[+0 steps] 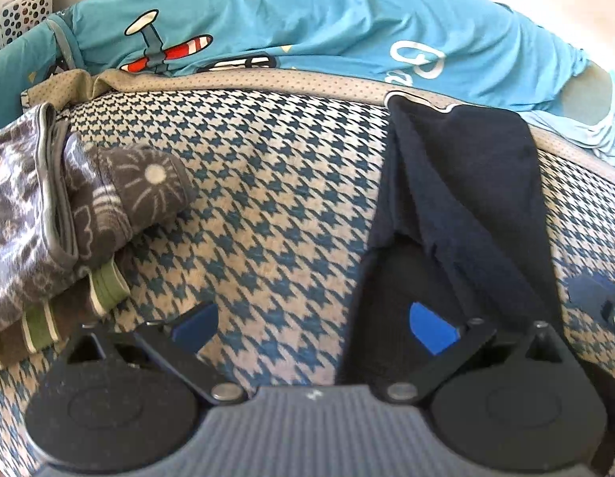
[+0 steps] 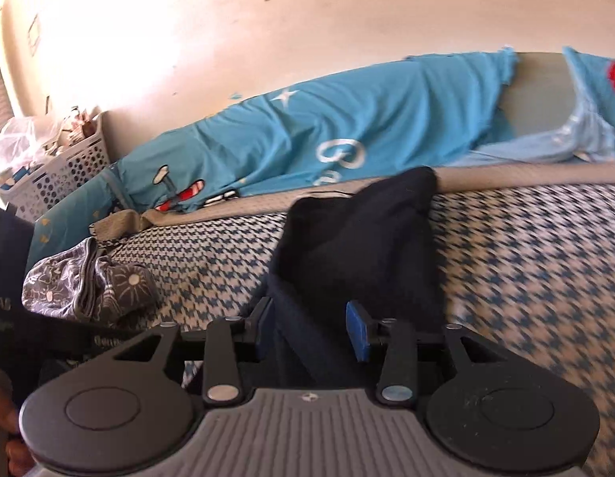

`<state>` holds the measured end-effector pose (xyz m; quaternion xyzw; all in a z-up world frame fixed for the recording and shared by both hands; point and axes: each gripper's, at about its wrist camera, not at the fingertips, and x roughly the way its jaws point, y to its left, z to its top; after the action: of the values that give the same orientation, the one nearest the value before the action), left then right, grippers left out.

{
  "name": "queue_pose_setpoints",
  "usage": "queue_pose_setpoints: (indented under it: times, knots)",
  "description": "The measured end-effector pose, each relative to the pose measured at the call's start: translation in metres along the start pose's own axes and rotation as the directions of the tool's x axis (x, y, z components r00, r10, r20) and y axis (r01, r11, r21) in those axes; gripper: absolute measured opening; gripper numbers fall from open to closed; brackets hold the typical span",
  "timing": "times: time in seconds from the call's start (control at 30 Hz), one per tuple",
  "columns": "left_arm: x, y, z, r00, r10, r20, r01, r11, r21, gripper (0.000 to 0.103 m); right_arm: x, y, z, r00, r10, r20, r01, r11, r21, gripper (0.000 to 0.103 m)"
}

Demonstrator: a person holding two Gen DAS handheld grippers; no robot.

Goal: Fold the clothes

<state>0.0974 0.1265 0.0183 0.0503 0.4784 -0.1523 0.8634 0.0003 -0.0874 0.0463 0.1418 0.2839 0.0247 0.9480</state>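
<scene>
A dark navy garment (image 1: 458, 183) lies rumpled and partly folded over itself on the houndstooth blanket (image 1: 267, 198). My left gripper (image 1: 313, 326) is open wide above the blanket. Its right finger (image 1: 432, 328) hangs over the garment's near edge, and its left finger is over bare blanket. In the right wrist view the same garment (image 2: 359, 230) rises in a dark hump just beyond my right gripper (image 2: 312, 330). That gripper's blue pads stand apart, with the garment's near edge lying loose between them and no pad pressing on it.
A folded pile (image 1: 68, 206) of grey floral and green-striped clothes sits at the left (image 2: 88, 282). Behind runs a teal cover with aeroplane prints (image 1: 307, 12) along the wall. A white perforated basket (image 2: 68, 167) stands at the far left. A hand (image 2: 5, 429) shows bottom left.
</scene>
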Motion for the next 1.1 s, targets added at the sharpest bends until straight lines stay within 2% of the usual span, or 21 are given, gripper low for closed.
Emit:
queue_pose_setpoints:
  times: [0.27,0.8,1.1]
  knots:
    - [-0.018,-0.010,-0.019,1.000,-0.022,0.006,0.022,1.000,0.000,0.103,-0.034,-0.008,-0.023,0.998,-0.053,-0.019,0.054,0.997,0.052,0.045]
    - [-0.036,-0.025,-0.056,0.999,0.010,0.033,-0.011,0.999,0.050,0.103,-0.067,-0.012,-0.047,0.992,-0.119,-0.046,0.123,0.988,0.092,0.046]
    - [-0.037,-0.028,-0.074,1.000,0.017,0.026,-0.019,0.996,0.085,0.103,-0.096,-0.026,-0.056,0.975,-0.220,-0.035,0.223,0.970,0.099,0.049]
